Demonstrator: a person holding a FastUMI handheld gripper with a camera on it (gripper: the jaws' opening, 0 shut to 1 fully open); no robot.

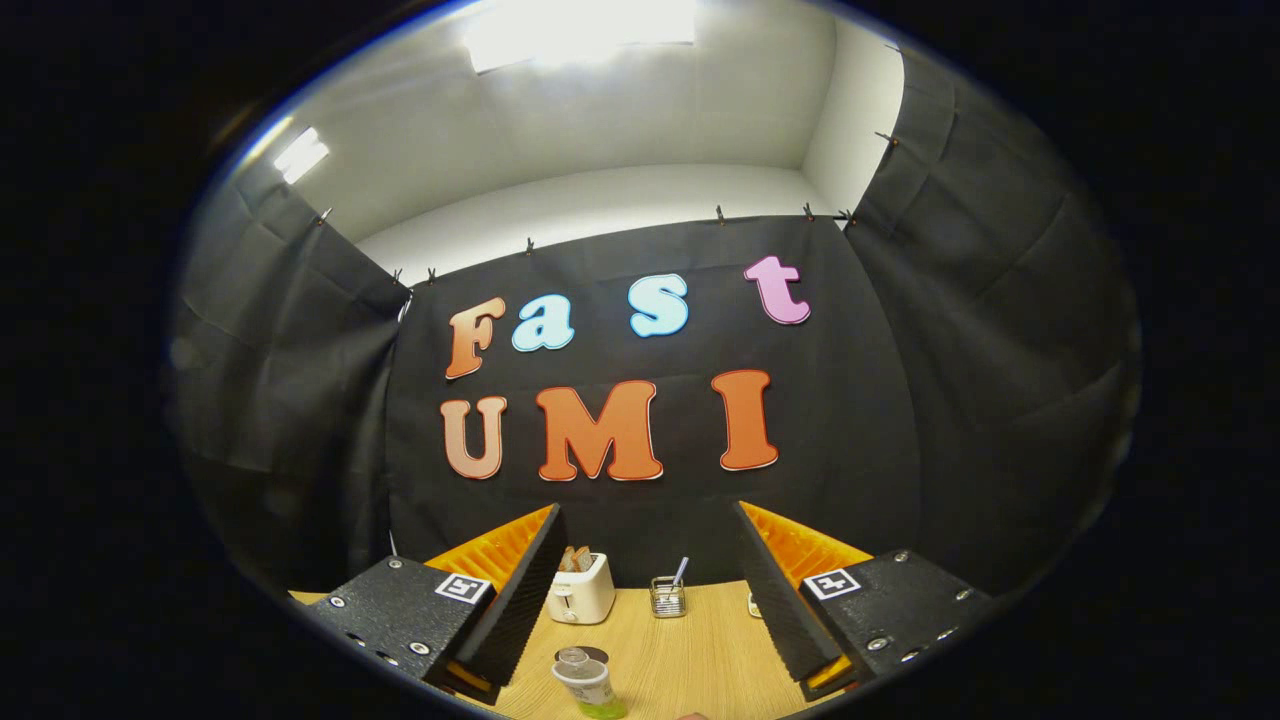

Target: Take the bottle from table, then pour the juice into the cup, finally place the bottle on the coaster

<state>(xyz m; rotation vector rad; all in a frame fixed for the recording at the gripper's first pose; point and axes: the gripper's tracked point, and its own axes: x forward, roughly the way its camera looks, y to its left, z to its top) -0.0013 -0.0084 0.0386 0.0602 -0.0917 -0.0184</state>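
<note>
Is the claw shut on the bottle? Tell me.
No. The claw is open with nothing between its fingers; the bottle stands on the table below them.

Small clear bottle stands upright on wooden table, green juice at bottom, pale label round middle — between gripper's spread fingers, nearer one beside toaster, untouched by either. Dark round disc — possibly coaster — lies just behind bottle. Cup not identifiable.
</note>
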